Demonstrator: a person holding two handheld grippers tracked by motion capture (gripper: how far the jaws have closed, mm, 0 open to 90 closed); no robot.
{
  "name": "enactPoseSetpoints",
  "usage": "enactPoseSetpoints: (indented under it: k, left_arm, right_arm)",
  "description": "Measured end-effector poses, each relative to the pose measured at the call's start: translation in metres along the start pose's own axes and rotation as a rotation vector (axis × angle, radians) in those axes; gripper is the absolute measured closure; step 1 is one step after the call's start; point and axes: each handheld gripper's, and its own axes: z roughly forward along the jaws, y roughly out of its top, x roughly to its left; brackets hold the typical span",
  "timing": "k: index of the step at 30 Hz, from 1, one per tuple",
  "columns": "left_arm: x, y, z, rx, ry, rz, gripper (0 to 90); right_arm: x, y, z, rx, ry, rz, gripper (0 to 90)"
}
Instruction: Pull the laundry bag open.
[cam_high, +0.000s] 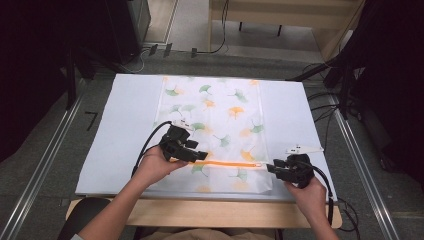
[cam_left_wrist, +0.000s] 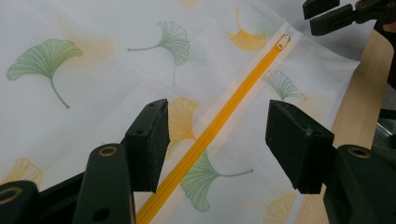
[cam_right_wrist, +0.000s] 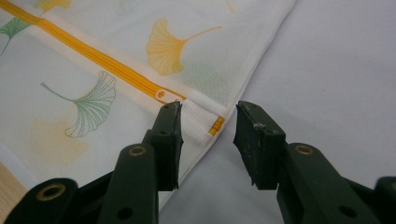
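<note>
Bright, even overhead light, soft shadows, dark room corners, mild blur.

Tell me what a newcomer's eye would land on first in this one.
Probably the orange zipper, a bright line across the near end of the white leaf-print bag lying flat on the table. A black gripper sits at each end: the left gripper open astride the zipper, the right gripper open at the bag's edge by the zipper pull.

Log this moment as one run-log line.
left gripper: open, jaws astride orange zipper | right gripper: open at the zipper's end | leaf-print bag: flat on table
</note>
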Motion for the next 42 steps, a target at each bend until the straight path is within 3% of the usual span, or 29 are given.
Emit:
enactPoseSetpoints:
  k: [9,16,20,25,29,33,42]
  left_arm:
    - [-0.001,0.000,0.005,0.013,-0.005,0.008,40.2]
    - [0.000,-0.001,0.006,0.015,-0.002,0.005,40.4]
    - [0.000,-0.002,0.007,0.014,-0.002,0.001,40.4]
    - [-0.001,-0.002,0.008,0.020,-0.004,0.002,40.4]
    - [-0.001,-0.002,0.010,0.027,-0.003,0.003,40.4]
    - [-0.002,-0.003,0.011,0.030,-0.008,0.002,40.4]
    - [-0.005,-0.003,0.013,0.018,-0.032,0.015,45.2]
  right_arm:
    - [0.000,-0.001,0.013,0.038,-0.019,0.002,55.9]
    - [0.004,0.001,0.021,0.041,-0.044,-0.027,55.5]
    - [0.011,0.003,0.023,0.052,-0.089,-0.053,62.3]
    - [0.014,0.004,0.025,0.054,-0.099,-0.056,66.9]
    - [0.012,0.004,0.024,0.053,-0.080,-0.022,73.4]
    - [0.010,0.005,0.024,0.062,-0.019,0.018,83.3]
    - [0.012,0.011,0.020,0.051,0.040,0.004,84.7]
